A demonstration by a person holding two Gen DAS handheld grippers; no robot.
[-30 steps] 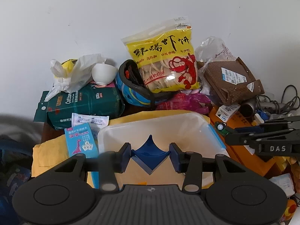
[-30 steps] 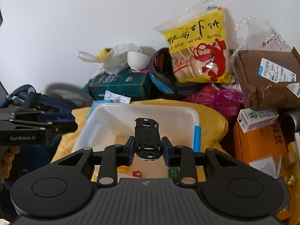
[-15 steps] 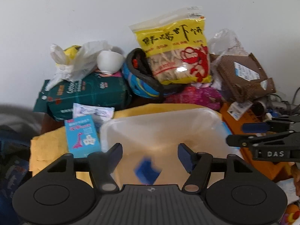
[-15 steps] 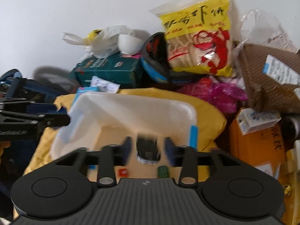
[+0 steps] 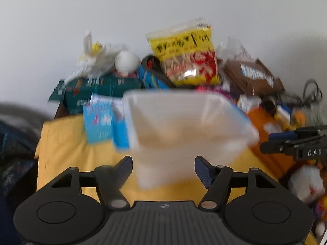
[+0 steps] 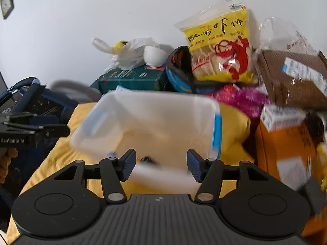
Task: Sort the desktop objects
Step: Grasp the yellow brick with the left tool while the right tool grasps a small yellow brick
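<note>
1. Nearest to me, the left gripper (image 5: 163, 170) has its fingers (image 5: 124, 168) spread wide with nothing between them. They hang in front of the near wall of the bin (image 5: 184, 126).
2. The right gripper (image 6: 161, 166) is the same: its fingers (image 6: 128, 166) stand wide and empty, just before the bin (image 6: 143, 122).
3. I see each gripper in the other's view, the right one (image 5: 296, 145) at the right edge and the left one (image 6: 30, 130) at the left edge. They are apart and do not touch.
4. The bin sits on a yellow cloth (image 6: 61, 149) on the desk. A small dark thing (image 6: 148, 159) shows through its near wall, but the blur hides what it is.
5. I judge the step now is to go for the next object to sort. Both views are smeared, so I would first hold the hands steady and only then choose a target.
6. Beside the bin on the left lies a blue card box (image 5: 98, 120). It is close and free, a good next pick for the left fingers.
7. On the right, a small white carton (image 6: 282, 116) rests on an orange box (image 6: 286, 143). I would take it from above, so the orange box does not shift.
8. Far back, the snack bag (image 6: 220, 47) leans at the wall over a helmet (image 6: 179, 69). I would leave this pile for later, because it may slide.
</note>
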